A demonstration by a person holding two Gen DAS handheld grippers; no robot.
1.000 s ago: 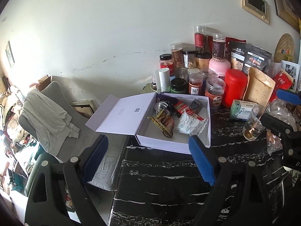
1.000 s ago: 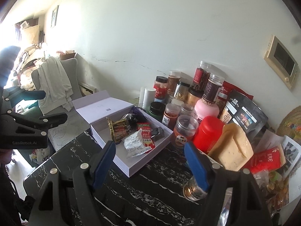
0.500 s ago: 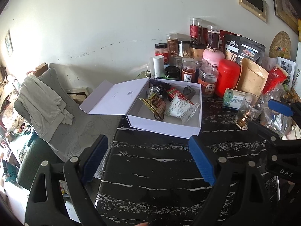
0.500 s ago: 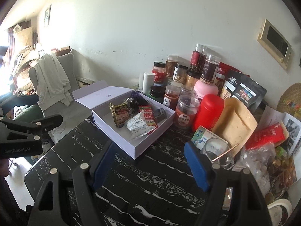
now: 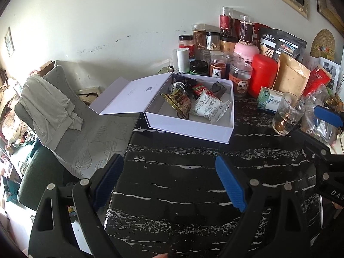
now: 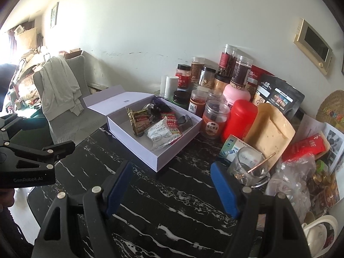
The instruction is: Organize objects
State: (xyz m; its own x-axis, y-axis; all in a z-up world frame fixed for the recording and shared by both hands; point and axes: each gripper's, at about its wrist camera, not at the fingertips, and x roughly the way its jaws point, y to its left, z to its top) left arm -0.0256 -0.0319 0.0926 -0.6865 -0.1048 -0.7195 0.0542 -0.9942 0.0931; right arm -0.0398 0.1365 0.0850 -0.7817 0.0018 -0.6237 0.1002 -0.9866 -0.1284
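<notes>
Both claws wide, empty, hovering over bare desk short of box.
Left claw & right claw aimed at white box: lid flat open for loading, snack packets already inside.
Jars, pouches crowd wall side, prob. awaiting sorting.

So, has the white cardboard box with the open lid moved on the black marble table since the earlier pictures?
No. The white cardboard box keeps its place beside the red canister and the jars; only the camera view has shifted.
</notes>
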